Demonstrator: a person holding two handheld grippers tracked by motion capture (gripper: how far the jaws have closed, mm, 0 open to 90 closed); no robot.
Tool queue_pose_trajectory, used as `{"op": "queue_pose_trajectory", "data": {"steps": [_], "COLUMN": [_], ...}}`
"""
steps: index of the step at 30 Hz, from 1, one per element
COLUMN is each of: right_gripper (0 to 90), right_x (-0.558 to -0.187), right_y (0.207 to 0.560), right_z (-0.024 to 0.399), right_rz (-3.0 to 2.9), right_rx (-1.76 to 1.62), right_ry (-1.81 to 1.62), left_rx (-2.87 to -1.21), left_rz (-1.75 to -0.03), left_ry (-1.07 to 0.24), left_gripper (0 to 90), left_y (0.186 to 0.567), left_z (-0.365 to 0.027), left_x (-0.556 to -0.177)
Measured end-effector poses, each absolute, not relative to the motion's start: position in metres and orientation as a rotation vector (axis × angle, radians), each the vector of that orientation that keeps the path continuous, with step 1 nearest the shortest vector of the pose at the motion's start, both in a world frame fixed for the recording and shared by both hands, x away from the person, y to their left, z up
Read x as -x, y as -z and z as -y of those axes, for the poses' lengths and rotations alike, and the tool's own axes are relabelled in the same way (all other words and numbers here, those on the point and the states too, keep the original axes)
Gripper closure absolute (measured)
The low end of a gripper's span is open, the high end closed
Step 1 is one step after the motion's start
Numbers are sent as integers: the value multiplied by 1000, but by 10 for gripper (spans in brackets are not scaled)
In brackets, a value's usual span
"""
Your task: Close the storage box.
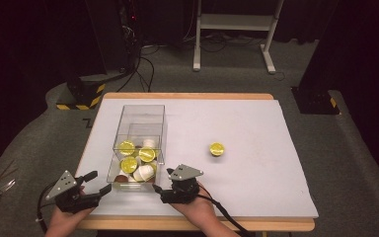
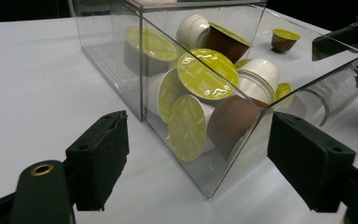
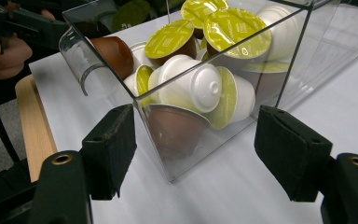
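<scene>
A clear plastic box [image 1: 140, 118] lies on the white mat [image 1: 256, 123] and holds several coffee capsules [image 1: 147, 154] with yellow-green foil lids; some are white, some brown. One lone capsule [image 1: 217, 148] sits on the mat to the right of the box. My left gripper [image 1: 97, 181] is open at the box's near left corner, with nothing between its jaws. My right gripper [image 1: 164, 180] is open at the near right corner. In the left gripper view the box [image 2: 121, 60] and capsules [image 2: 207, 74] sit just beyond the gripper [image 2: 200, 163]. The right gripper view shows the capsules [image 3: 191, 86] beyond the gripper [image 3: 196, 156].
The table's wooden edge [image 1: 187, 224] runs along the front. Behind the table stand a white frame [image 1: 237, 22] and a base with black-yellow stripes [image 1: 84, 94], with cables on the grey floor. The mat to the right of the lone capsule is bare.
</scene>
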State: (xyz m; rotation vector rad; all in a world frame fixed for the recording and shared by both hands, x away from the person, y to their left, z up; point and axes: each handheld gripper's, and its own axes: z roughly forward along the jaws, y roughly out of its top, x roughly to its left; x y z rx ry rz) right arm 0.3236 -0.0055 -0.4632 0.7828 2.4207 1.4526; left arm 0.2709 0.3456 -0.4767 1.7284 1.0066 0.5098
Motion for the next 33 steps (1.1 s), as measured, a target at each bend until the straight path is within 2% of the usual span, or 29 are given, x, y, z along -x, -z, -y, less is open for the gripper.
{"op": "queue_pose_trajectory", "data": {"steps": [16, 33], "right_gripper": [226, 230], "right_x": [-337, -345], "right_y": [458, 458], "right_z": [2, 1], "right_rz": [-2397, -2366], "right_rx": [-800, -818], "right_ry": [-1429, -1411], "left_rx": [-1723, -1710], "left_rz": [-1018, -1060], "left_ry": [-551, -604], "left_gripper": [176, 177], "left_y": [478, 477], "left_z": [-337, -333], "left_x": [-283, -291]}}
